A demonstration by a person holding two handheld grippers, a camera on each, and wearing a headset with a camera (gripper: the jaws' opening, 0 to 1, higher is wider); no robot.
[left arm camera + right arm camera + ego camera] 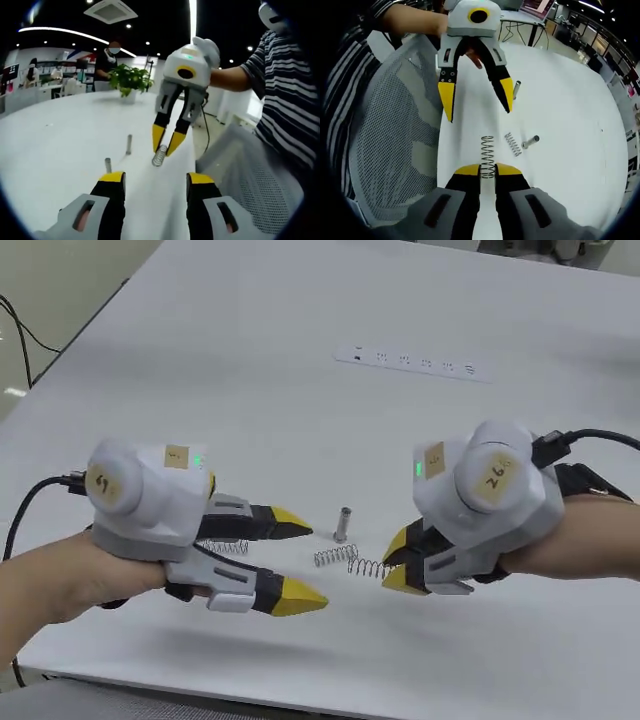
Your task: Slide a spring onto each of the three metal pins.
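Low in the right gripper view, the right gripper [487, 171] was pinched nearly shut on one end of a spring [487, 152]. The left gripper [306, 563] gaped, empty. The pin [343, 523] stood mid-frame in the head view. Gripped only at its end, the spring could buckle or pop free against the pin.

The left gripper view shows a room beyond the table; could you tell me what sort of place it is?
Probably an open-plan office or lab: a long white table, a potted plant on it, a ceiling air vent and a mesh chair.

Left tool [312, 565] with jaws wide apart, right tool [394, 565] pinched on a spring [368, 565], tips facing each other.
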